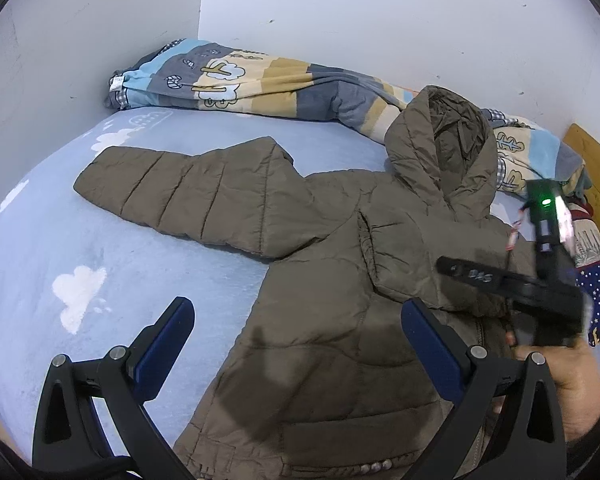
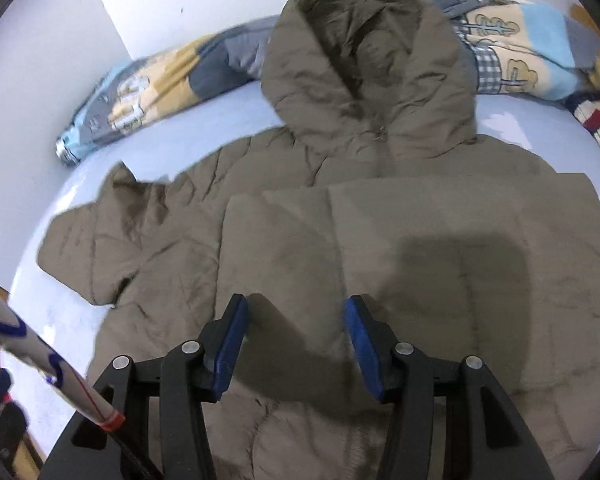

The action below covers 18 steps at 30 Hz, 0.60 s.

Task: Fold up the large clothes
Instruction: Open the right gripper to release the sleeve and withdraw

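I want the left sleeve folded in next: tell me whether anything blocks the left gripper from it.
Nothing visible does. The left gripper hangs open above the jacket; the outstretched sleeve lies bare on the bedsheet.

The left wrist camera looked steeply down along its own tongs [image 1: 298,344] from the foot of the bed [image 1: 40,248], facing the corner of the white walls [image 1: 202,0], with the right tongs [image 1: 480,276] crossing its right edge. The right wrist camera sat closer over the brown jacket [image 2: 380,240], pointing down past its tongs toward the hood [image 2: 364,60]. Both views shared the jacket, the patterned quilt [image 1: 260,80] and the blue sheet.
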### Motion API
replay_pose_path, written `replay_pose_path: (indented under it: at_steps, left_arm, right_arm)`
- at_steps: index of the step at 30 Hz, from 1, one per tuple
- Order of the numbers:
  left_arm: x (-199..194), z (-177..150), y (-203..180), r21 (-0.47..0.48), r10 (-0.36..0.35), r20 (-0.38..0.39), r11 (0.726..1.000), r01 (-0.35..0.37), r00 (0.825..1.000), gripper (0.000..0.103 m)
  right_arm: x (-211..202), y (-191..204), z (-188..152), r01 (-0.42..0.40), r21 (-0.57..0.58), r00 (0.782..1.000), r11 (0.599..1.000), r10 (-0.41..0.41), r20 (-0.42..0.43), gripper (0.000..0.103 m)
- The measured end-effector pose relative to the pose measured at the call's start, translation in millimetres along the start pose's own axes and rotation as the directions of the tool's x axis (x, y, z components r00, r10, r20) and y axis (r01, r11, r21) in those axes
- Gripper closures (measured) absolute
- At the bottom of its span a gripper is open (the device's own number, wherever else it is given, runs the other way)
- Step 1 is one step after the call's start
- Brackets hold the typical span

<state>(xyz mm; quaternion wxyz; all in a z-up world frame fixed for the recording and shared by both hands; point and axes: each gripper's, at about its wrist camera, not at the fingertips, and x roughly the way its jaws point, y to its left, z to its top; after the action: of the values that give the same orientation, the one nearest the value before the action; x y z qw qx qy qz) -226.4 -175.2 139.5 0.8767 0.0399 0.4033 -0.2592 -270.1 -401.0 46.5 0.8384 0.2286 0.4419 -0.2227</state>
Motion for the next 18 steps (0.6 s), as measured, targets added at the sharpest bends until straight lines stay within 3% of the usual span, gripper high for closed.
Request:
replay_pose_path:
  at_steps: [5,10,18]
  left_arm:
    - [-0.1,1.0,0.2,0.002,-0.001,-0.002,1.000,0.001,1.000,0.000]
    - [-0.7,0.6,0.2,-0.002,-0.001,0.000,1.000,0.001,1.000,0.000]
    - [-1.0,-1.7,-1.6,0.012,0.006,-0.003,1.000,-0.006,1.000,0.000]
  right_arm:
    - [16.1,-2.8,2.7,-0.007,0.021,0.999,1.000,0.008,-0.040,0.047]
    - [-23.6,-12.6,-0.9,-0.080,0.047,0.997,0.996,0.080,0.002,0.047]
    - [-59.0,-59.1,-24.7,0.020,0.052,1.000,0.998,-0.019,-0.010,0.047]
